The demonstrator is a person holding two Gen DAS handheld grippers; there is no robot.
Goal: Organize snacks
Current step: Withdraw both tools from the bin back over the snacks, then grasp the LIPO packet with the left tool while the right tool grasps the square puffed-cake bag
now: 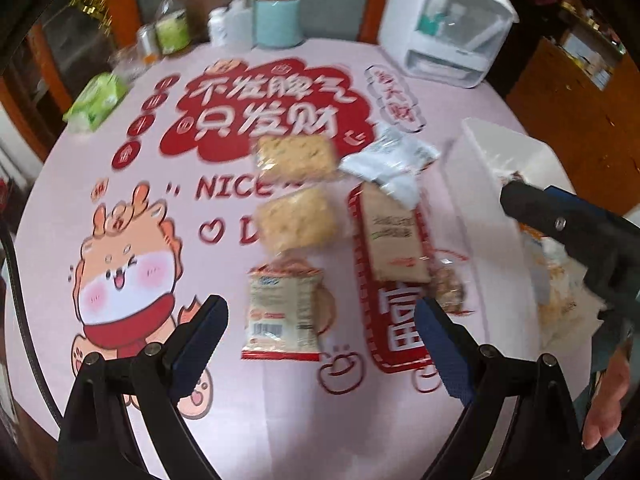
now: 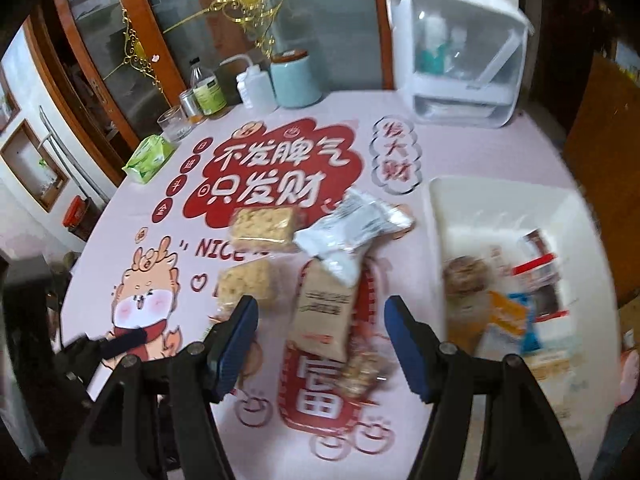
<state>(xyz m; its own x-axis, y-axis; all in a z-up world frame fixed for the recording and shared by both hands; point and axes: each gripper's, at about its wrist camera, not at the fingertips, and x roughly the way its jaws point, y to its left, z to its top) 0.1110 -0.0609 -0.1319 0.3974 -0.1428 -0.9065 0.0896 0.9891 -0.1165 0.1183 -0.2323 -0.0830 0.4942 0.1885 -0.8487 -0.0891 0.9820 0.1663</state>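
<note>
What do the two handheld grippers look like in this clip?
Both match: the left gripper and right gripper have black angular linkage arms with round silver pivot screws and dark blue ribbed fingertip pads. A black cable runs beside the left one.

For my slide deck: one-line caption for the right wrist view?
Open right gripper hovers above brown snack packet, white bin alongside.

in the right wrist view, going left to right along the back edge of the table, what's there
green tissue pack → clear glass → small metal tin → green-labelled bottle → white squeeze bottle → pale blue canister → white storage box
</note>
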